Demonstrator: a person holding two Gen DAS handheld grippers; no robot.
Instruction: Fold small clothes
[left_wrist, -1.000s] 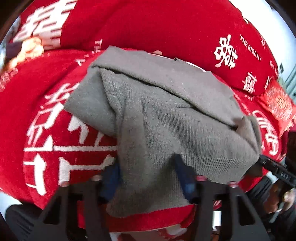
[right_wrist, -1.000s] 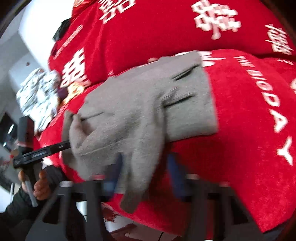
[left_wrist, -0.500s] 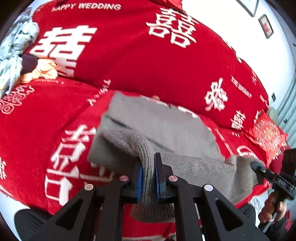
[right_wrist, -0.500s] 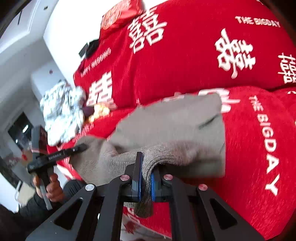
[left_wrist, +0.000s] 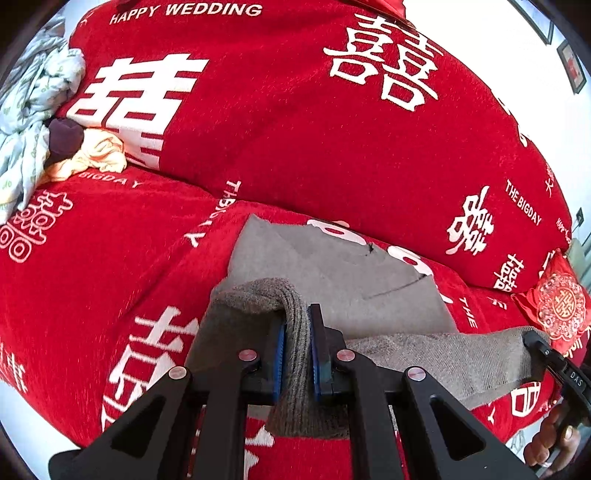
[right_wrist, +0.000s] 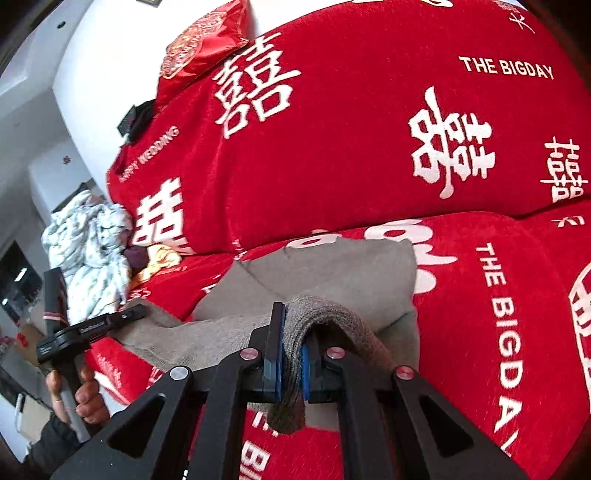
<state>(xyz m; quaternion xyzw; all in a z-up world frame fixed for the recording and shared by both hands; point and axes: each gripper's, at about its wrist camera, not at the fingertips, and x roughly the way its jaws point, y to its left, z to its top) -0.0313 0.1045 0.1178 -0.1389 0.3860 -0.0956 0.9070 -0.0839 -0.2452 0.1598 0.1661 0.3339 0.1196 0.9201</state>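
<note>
A grey knit garment (left_wrist: 332, 273) lies on the red sofa seat (left_wrist: 92, 258); its far part is flat, its near edge is lifted. My left gripper (left_wrist: 297, 332) is shut on the near left edge of the garment. My right gripper (right_wrist: 291, 343) is shut on the near right edge of the garment (right_wrist: 332, 273). The knit stretches between the two. The right gripper also shows at the right of the left wrist view (left_wrist: 543, 350), and the left gripper shows at the left of the right wrist view (right_wrist: 122, 317).
The red sofa back (left_wrist: 295, 129) with white characters rises behind. A pile of light patterned cloth (left_wrist: 29, 110), a dark item (left_wrist: 64, 136) and a yellow cloth (left_wrist: 99, 155) lie at the seat's left end. A red embroidered cushion (left_wrist: 557, 310) sits at the right.
Both grippers closed on the garment's near edge and pulled back and up, lifting it; the garment now looks further away and the sofa back fills more of both views.
</note>
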